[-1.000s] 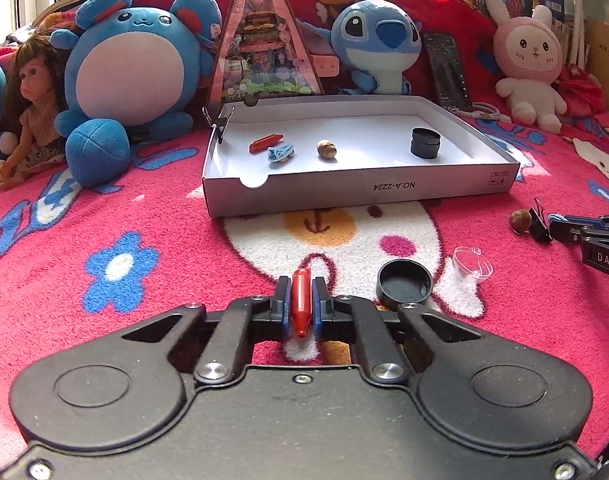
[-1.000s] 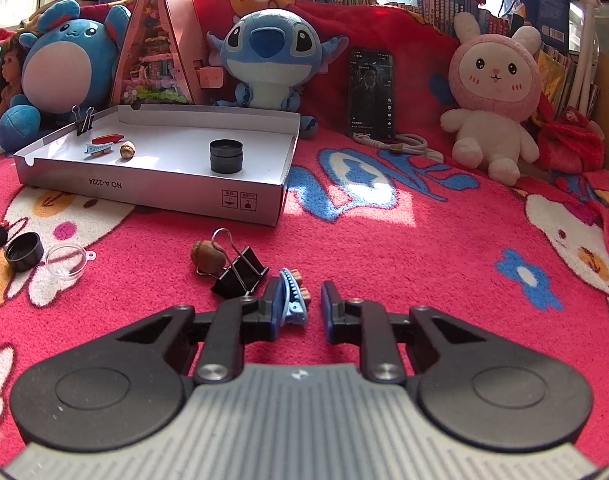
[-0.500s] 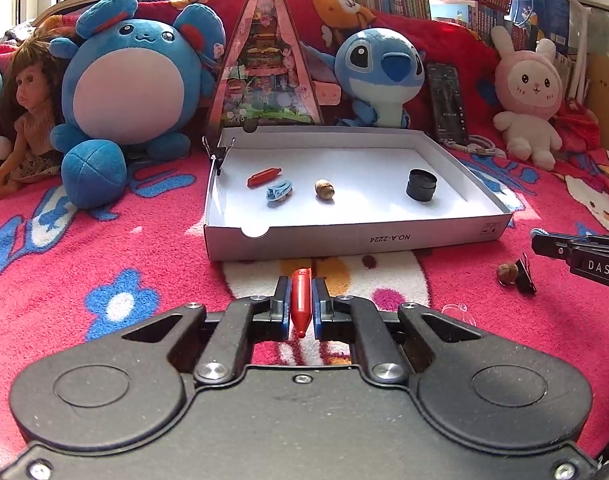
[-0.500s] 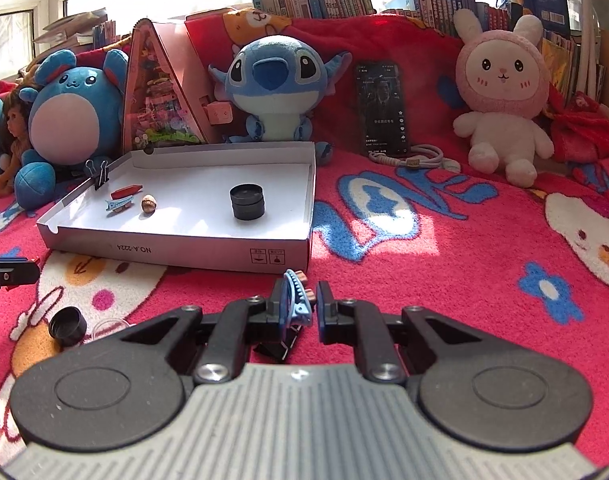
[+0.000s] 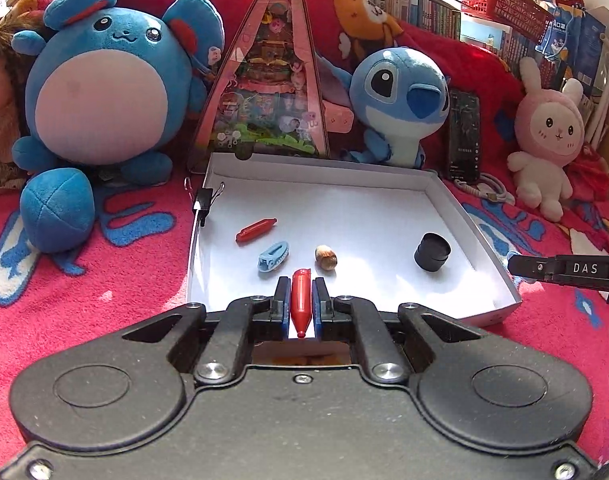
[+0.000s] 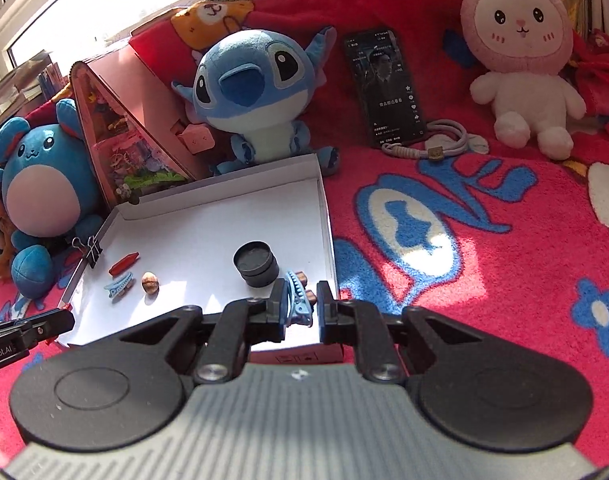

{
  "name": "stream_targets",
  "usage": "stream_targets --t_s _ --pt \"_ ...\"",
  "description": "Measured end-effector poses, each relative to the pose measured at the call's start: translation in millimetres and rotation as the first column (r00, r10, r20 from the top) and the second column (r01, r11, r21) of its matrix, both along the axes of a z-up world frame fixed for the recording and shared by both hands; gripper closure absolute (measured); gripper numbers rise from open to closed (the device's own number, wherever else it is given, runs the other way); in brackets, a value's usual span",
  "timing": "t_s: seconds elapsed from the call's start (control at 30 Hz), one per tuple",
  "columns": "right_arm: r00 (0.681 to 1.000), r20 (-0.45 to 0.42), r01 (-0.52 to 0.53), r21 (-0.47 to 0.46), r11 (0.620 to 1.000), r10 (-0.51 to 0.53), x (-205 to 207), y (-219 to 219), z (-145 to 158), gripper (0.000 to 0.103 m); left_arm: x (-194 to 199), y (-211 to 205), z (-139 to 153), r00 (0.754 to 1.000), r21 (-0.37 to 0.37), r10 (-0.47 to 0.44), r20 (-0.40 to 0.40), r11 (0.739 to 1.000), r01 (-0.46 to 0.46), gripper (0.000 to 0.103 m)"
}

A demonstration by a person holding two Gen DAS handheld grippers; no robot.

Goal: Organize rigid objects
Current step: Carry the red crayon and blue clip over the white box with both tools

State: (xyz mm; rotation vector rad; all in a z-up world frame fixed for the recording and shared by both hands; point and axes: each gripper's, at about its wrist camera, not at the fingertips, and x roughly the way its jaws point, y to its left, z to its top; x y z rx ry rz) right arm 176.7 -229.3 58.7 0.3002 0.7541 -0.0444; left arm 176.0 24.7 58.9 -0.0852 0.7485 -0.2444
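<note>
In the left wrist view, the left gripper (image 5: 300,302) sits at lower centre, its jaws pinching a red capsule-shaped piece (image 5: 299,300) that stands lengthwise between them, over the near edge of the white shallow box (image 5: 470,220). Inside the box lie a second red piece (image 5: 255,230) at centre left, a blue hair clip (image 5: 273,256) just below it, a brown nut (image 5: 325,257) beside the clip, and a black round container (image 5: 432,252) toward the right. A black binder clip (image 5: 204,202) grips the box's left wall. In the right wrist view, the right gripper (image 6: 300,306) at lower centre pinches another blue hair clip (image 6: 297,299) above the box's near right corner, close to the black container.
</note>
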Motion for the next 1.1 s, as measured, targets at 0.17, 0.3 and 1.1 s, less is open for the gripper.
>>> stream_targets --t_s 0.17,0.3,1.1 --pt "0.999 -0.039 0.026 0.028 0.999 -0.025 24.7 0.4 -2.7 0.085 28.7 0.2 -8.4 0.998 0.030 0.050 -0.028 0.998 -0.049 0.093" --pt "0.998 -0.063 0.029 0.052 0.998 -0.025 36.5 3.2 -10.1 0.085 41.4 -0.6 -19.0 0.997 0.049 0.069 -0.040 0.997 -0.067 0.093" --pt "0.997 -0.079 0.020 0.017 1.000 -0.019 48.7 16.4 -34.3 0.079 46.1 -7.2 -43.5 0.996 0.111 0.068 -0.049 0.992 -0.063 0.087"
